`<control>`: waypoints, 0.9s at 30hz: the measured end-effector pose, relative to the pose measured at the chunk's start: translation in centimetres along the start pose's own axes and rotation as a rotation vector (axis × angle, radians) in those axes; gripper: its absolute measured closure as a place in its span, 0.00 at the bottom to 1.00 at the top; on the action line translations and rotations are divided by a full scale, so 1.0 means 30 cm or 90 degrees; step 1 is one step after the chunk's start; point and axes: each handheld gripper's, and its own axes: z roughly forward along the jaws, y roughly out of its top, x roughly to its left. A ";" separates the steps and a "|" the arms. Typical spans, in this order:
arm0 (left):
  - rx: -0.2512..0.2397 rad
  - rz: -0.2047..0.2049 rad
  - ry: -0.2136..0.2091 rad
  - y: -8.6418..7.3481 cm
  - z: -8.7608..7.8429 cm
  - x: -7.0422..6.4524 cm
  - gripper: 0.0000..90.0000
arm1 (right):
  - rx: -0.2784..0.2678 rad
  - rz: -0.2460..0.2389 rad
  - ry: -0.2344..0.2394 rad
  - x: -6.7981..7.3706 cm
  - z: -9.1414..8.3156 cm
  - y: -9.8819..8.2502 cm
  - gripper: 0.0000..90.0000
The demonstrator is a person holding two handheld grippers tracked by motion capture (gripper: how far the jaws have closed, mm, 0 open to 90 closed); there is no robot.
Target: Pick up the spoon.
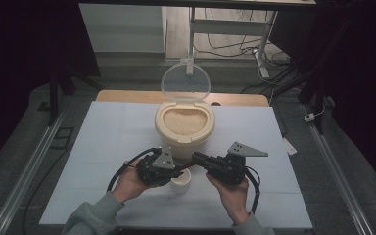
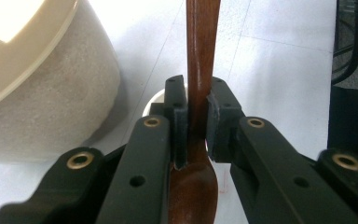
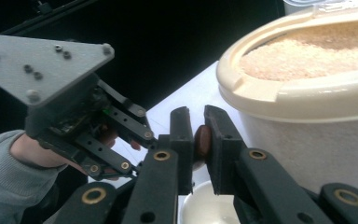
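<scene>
Two hand-held grippers share one wooden spoon (image 2: 199, 93) just in front of the rice container (image 1: 184, 128): the left hand-held gripper (image 2: 196, 123) clamps its neck above the bowl, and the right hand-held gripper (image 3: 200, 140) is closed on the handle's end, likely to pass it across or steady it. A small white cup (image 1: 182, 180) sits below them, in front of the container, whose clear lid (image 1: 185, 82) stands open, presumably for scooping rice. No writing is readable.
</scene>
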 end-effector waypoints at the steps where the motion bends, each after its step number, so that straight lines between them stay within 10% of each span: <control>1: 0.000 0.000 0.000 0.000 0.000 0.000 0.88 | -0.002 0.000 0.004 -0.001 0.000 -0.001 0.92; 27: -0.034 -0.011 0.013 0.005 -0.021 -0.005 0.90 | -0.014 0.005 0.009 0.001 0.021 -0.027 0.87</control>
